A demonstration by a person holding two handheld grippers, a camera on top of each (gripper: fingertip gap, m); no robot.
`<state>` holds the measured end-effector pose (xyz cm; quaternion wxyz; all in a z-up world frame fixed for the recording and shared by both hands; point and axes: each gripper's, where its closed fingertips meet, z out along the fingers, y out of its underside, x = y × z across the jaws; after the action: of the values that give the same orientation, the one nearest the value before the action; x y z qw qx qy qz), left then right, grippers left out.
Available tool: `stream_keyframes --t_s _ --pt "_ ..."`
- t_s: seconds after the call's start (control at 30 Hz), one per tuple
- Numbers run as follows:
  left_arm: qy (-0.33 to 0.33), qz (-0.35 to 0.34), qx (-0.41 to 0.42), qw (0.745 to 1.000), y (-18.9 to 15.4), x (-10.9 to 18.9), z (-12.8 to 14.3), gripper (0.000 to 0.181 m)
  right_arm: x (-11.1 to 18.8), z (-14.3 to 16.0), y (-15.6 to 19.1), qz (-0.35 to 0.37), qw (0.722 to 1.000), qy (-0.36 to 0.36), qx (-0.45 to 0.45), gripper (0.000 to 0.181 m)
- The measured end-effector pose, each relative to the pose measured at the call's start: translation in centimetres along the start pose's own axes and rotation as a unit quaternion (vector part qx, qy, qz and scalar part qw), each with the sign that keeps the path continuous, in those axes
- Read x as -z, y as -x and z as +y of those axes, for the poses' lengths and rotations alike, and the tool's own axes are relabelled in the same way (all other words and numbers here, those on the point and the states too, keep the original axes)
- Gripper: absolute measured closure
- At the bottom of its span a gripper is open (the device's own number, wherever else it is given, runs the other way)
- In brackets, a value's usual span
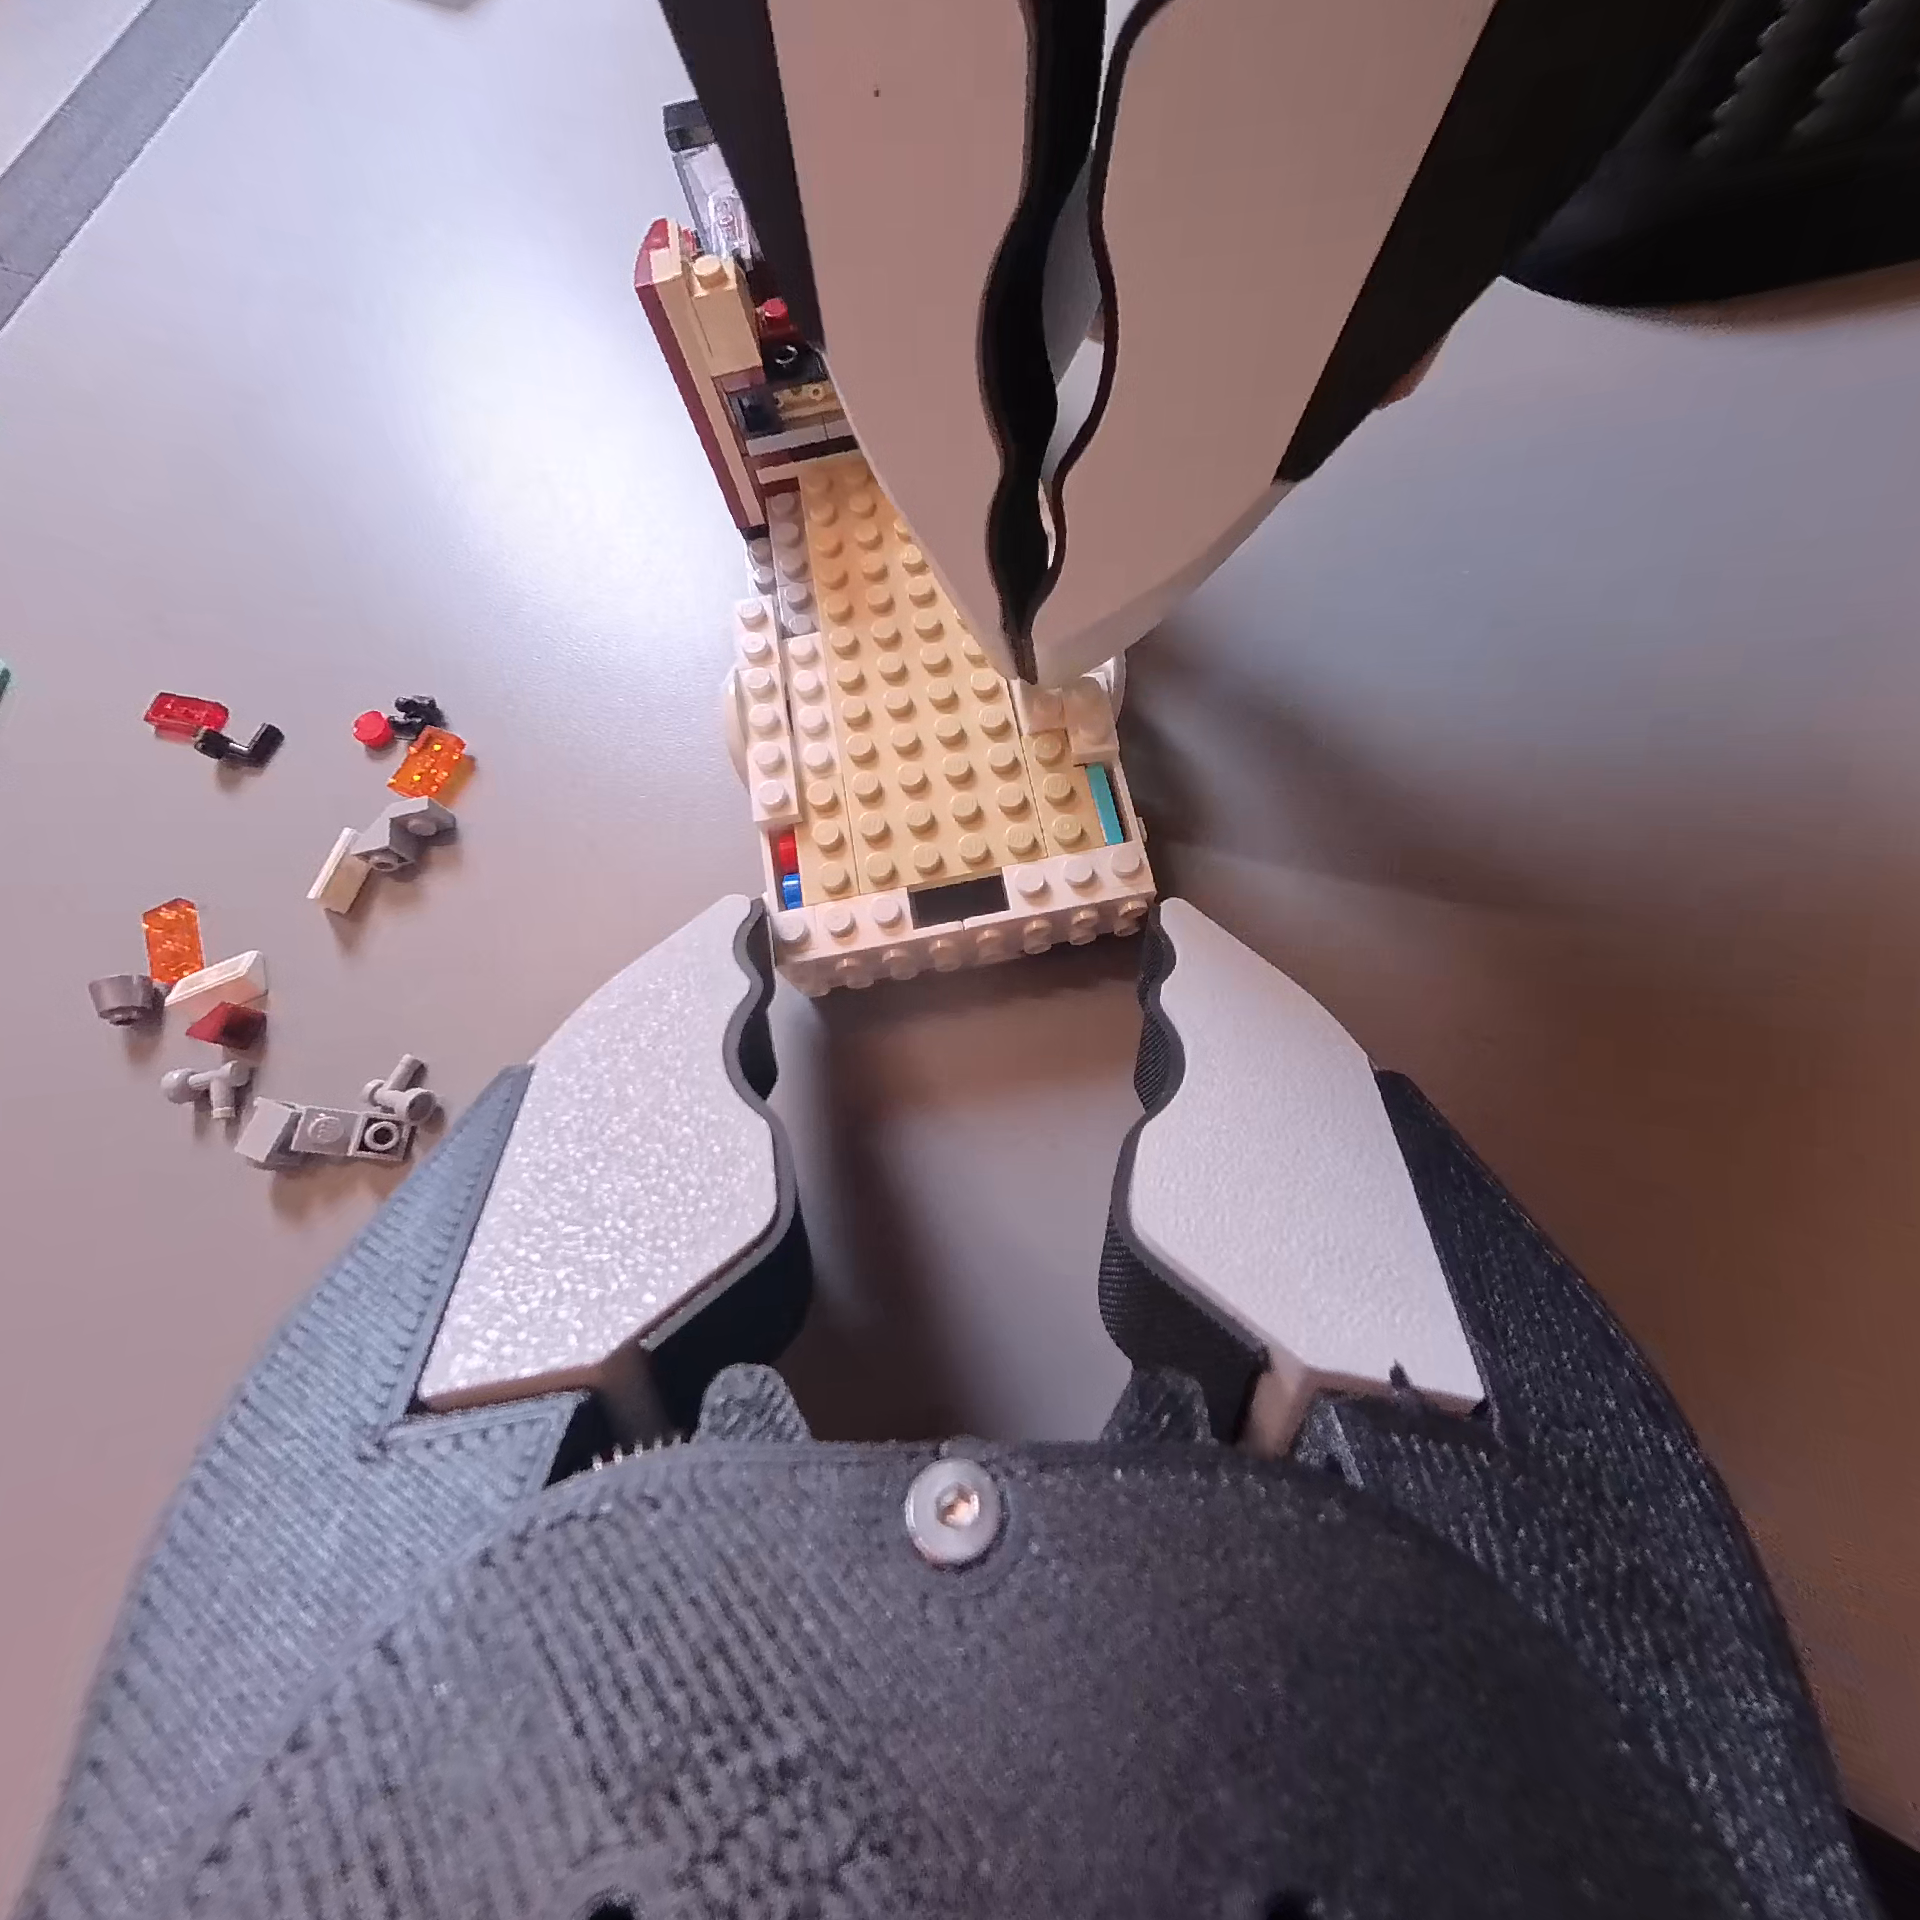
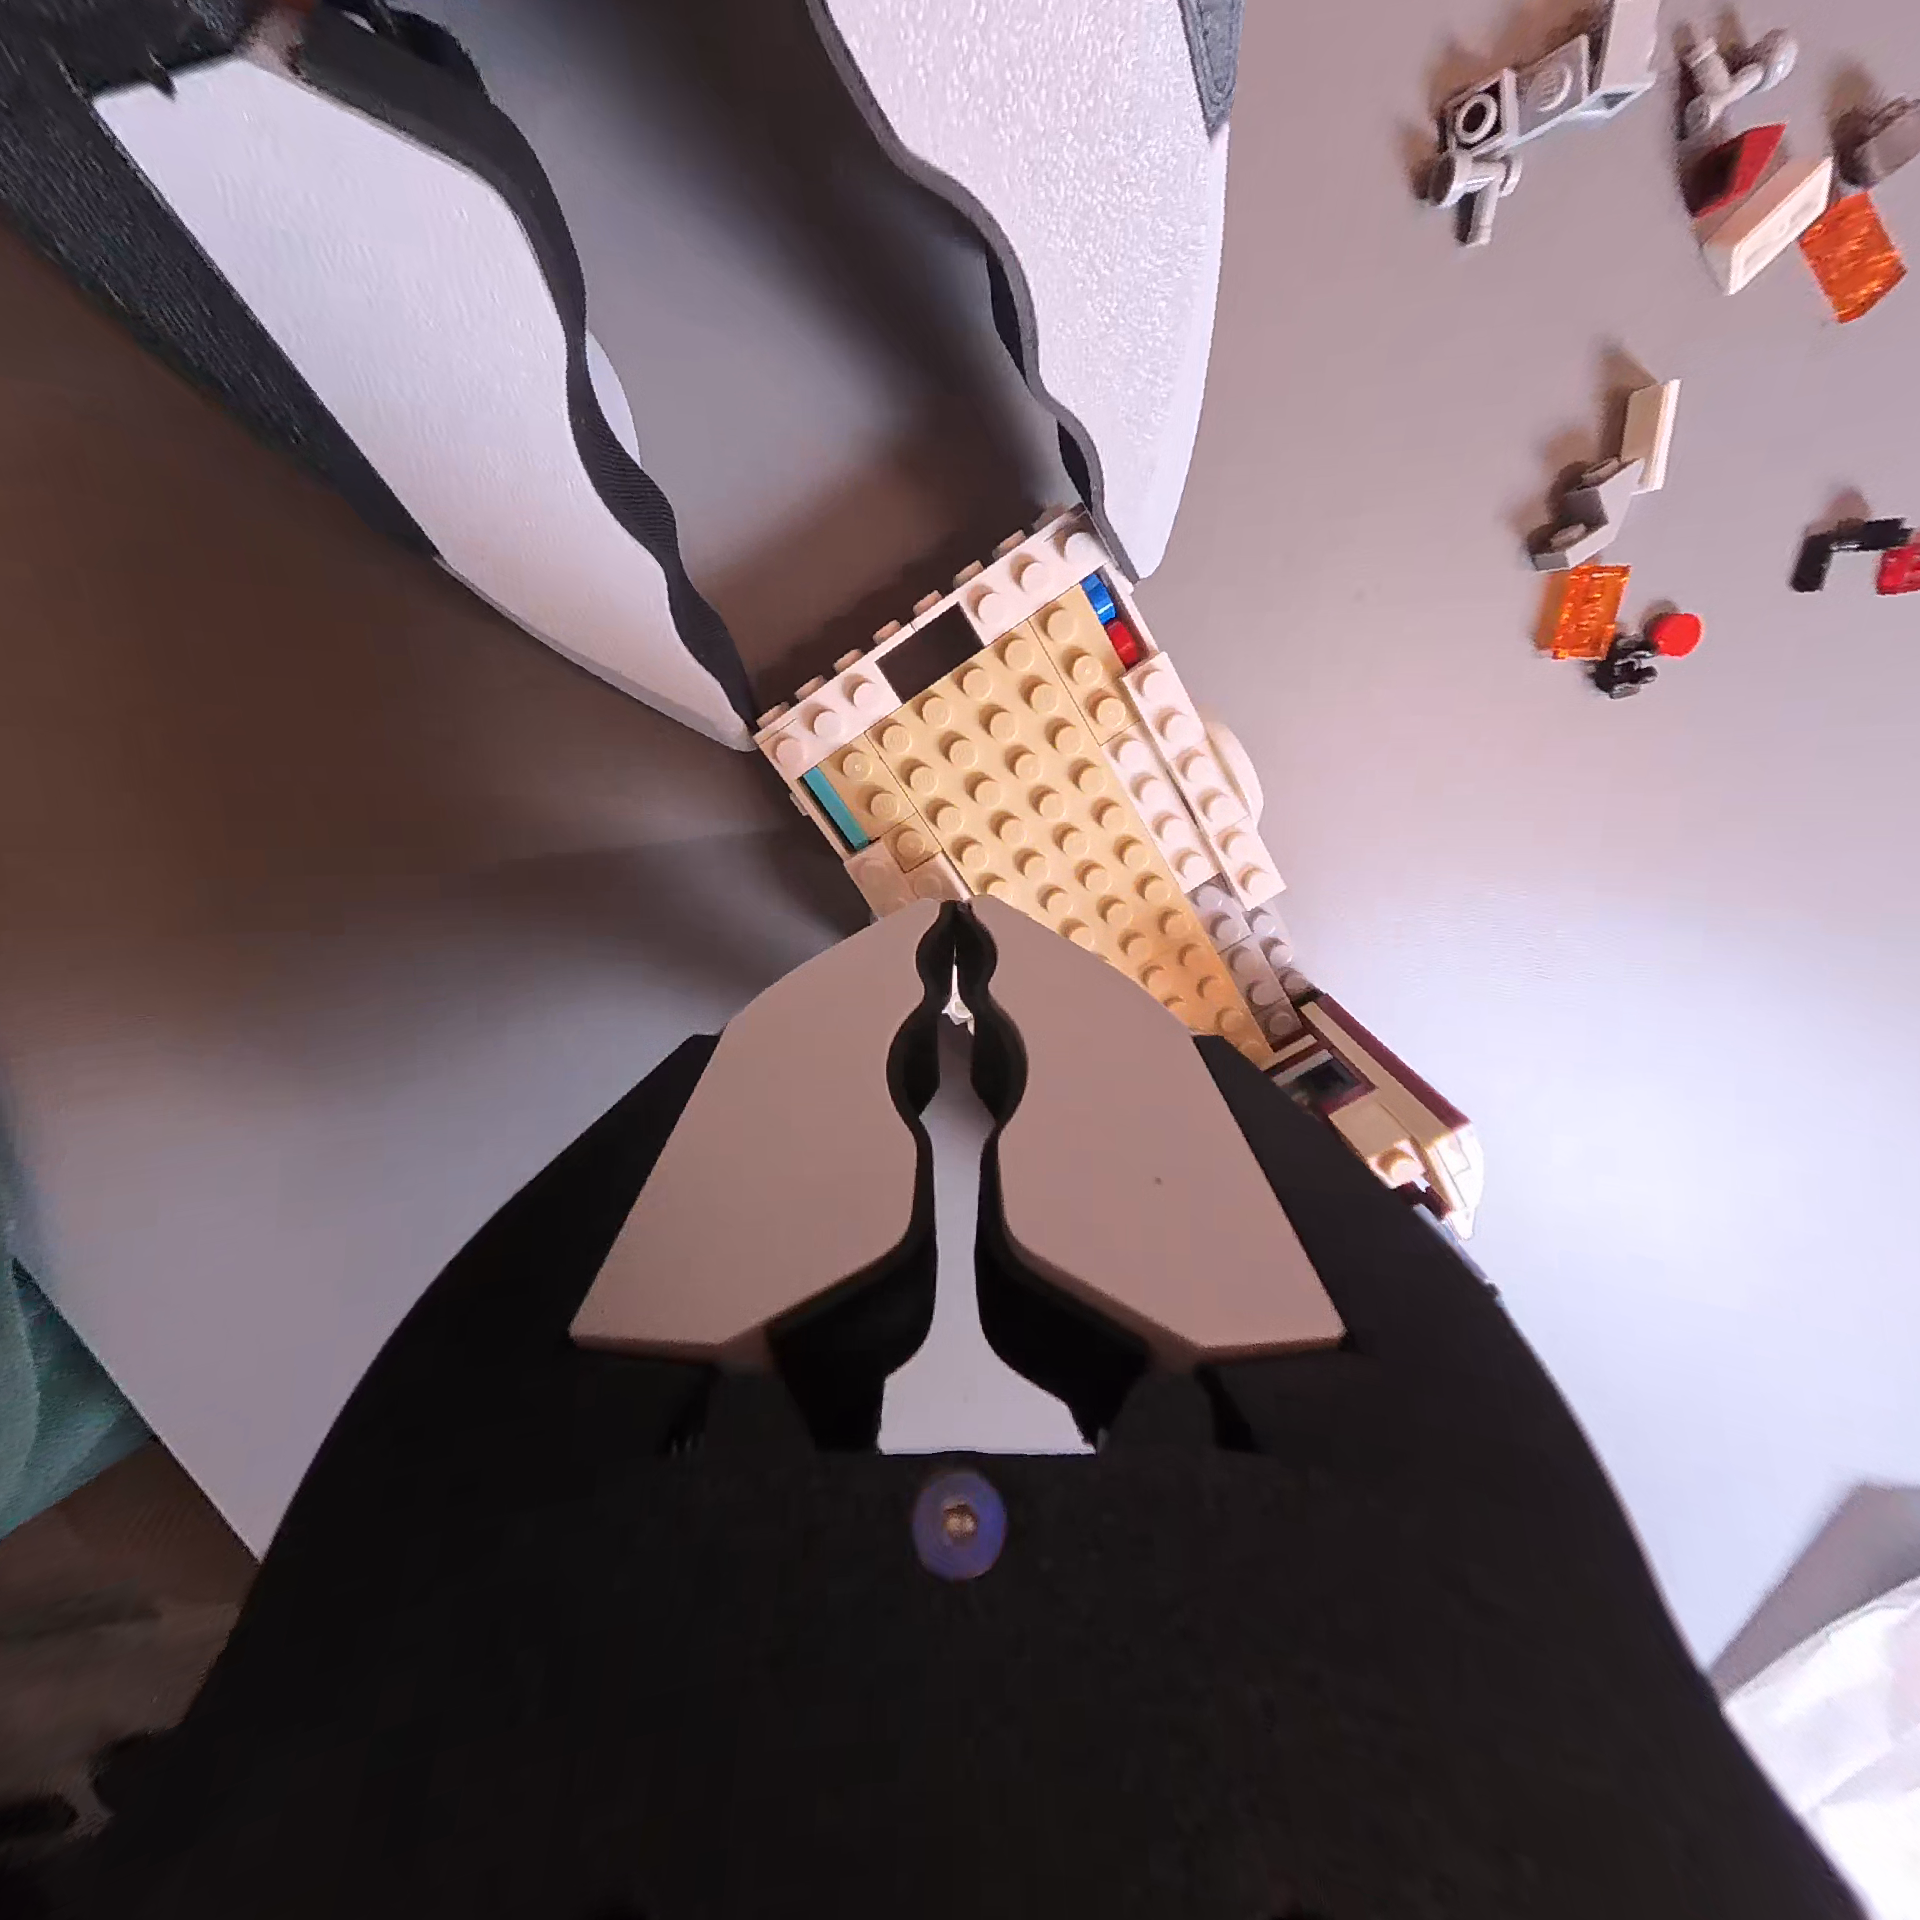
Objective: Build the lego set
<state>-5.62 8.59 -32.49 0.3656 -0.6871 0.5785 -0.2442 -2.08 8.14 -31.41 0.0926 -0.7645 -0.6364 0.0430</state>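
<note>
Loose bricks point(image 1: 301, 914) beside lego model point(image 1: 914, 748)

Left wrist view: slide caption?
Left tongs open around the lego model's white end; right tongs closed, tips on its edge.

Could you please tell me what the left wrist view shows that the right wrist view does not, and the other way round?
Only the left wrist view shows the clear and black pieces at the model's far end, beyond its dark red wall.

Only the right wrist view shows a teal patch at the left edge and a white sheet at the lower right.

Both show the tan studded model, the left gripper open around its white end, the right gripper shut at its side edge, and the loose pieces on the table.
</note>
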Motion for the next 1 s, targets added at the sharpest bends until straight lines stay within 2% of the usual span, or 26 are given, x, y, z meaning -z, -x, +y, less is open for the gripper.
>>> stream_keyframes --t_s 0.27,0.5,0.63,0.73,1.0 --pt "0.001 -0.003 0.003 1.0 0.0 0.0 0.0 0.113 -0.2 -0.3 -0.4 -0.013 1.0 0.007 -0.008 0.181" --pt "0.001 -0.002 0.005 1.0 0.1 0.0 0.0 0.113 -0.3 -0.4 -0.8 -0.019 0.999 0.033 0.025 0.181" --pt "0.001 -0.002 0.004 1.0 0.1 0.0 0.0 0.113 0.7 -1.1 -0.9 -0.044 0.999 -0.011 -0.018 0.181" --pt "0.001 -0.002 0.004 1.0 0.1 0.0 0.0 0.113 2.5 -1.3 -2.0 -0.022 0.999 -0.039 -0.024 0.181" --pt "0.0 -0.003 0.003 1.0 0.0 0.0 0.0 0.113 0.5 0.1 -0.7 -0.031 0.999 0.031 -0.005 0.181"
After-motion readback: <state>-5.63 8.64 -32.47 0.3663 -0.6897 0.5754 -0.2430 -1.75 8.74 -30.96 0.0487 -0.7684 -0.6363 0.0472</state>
